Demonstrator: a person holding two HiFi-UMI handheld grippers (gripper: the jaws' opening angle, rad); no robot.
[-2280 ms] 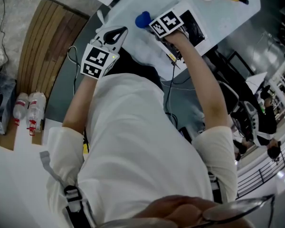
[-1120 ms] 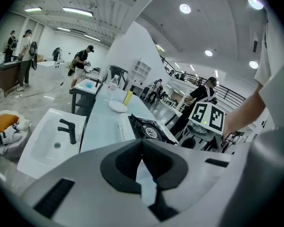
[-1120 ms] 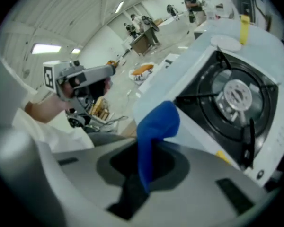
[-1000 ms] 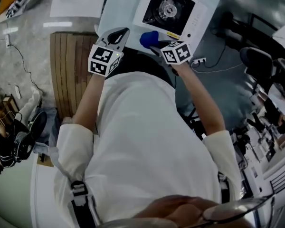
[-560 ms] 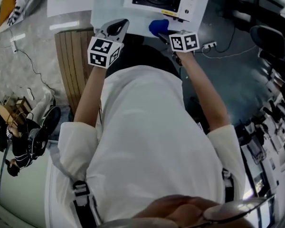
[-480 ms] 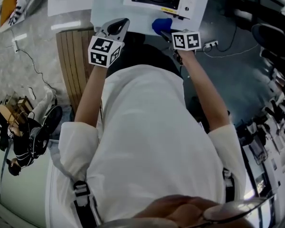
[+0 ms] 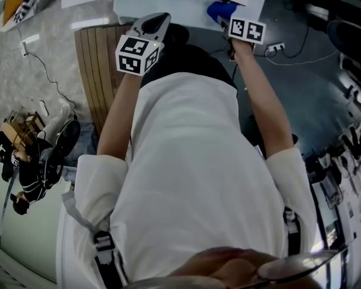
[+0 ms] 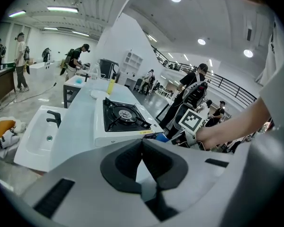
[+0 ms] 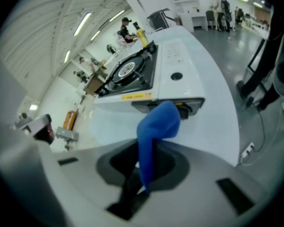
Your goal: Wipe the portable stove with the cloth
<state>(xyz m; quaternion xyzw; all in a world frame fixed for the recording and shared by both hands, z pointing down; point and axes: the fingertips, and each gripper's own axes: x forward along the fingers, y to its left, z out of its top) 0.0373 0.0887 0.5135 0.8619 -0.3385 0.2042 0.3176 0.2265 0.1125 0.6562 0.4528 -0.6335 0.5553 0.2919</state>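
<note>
Between the jaws of the right claw (image 9: pixel 143 171) a blue cloth (image 9: pixel 157 122) is clenched, its free end standing up past the tips and folding forward. Just ahead of this claw the white portable stove (image 9: pixel 149 74) sits on the pale tabletop (image 9: pixel 217 117), its front panel facing the cloth; whether cloth and panel touch cannot be told. The left claw (image 8: pixel 142 148) is clenched on nothing, its jaws pressed together. The stove lies ahead of it and well apart. To the left claw's right, nearer the stove, is the right claw. To its left stands a white sink (image 8: pixel 38 141).
</note>
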